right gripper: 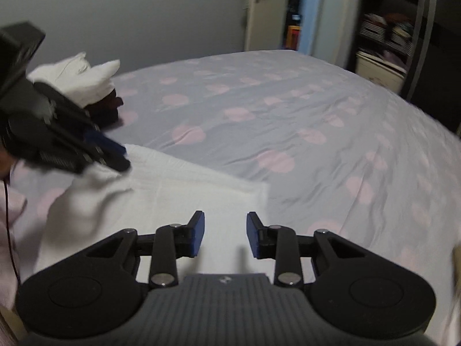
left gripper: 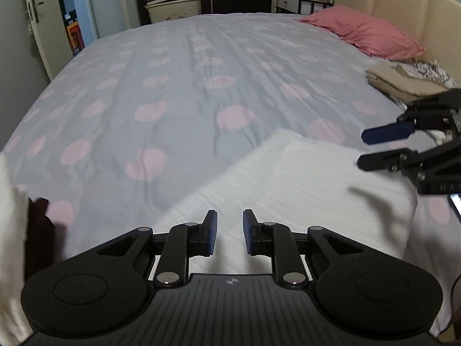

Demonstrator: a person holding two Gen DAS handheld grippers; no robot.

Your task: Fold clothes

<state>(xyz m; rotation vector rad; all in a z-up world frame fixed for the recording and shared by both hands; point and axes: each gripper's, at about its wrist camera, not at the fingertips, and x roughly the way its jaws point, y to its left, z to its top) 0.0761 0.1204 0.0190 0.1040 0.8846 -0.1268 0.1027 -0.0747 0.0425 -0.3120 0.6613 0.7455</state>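
Jaws of both the left gripper [left gripper: 229, 232] and right gripper [right gripper: 225, 235] gape empty above the flat white garment [left gripper: 302, 178].

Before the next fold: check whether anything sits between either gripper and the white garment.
Nothing visible does. The left gripper and right gripper are both open, hanging directly over the white garment, which lies flat on the bedspread with nothing on top.

One white folded cloth [left gripper: 302, 178] lies on one bed [left gripper: 173, 86]. Two grippers are in view, the left gripper [left gripper: 230, 232] and the right gripper [right gripper: 225, 235]. One pink pillow [left gripper: 363, 33] sits by the headboard. Two piles of clothes rest on the bed: one beige pile [left gripper: 403, 82], one white-and-dark pile [right gripper: 89, 89].
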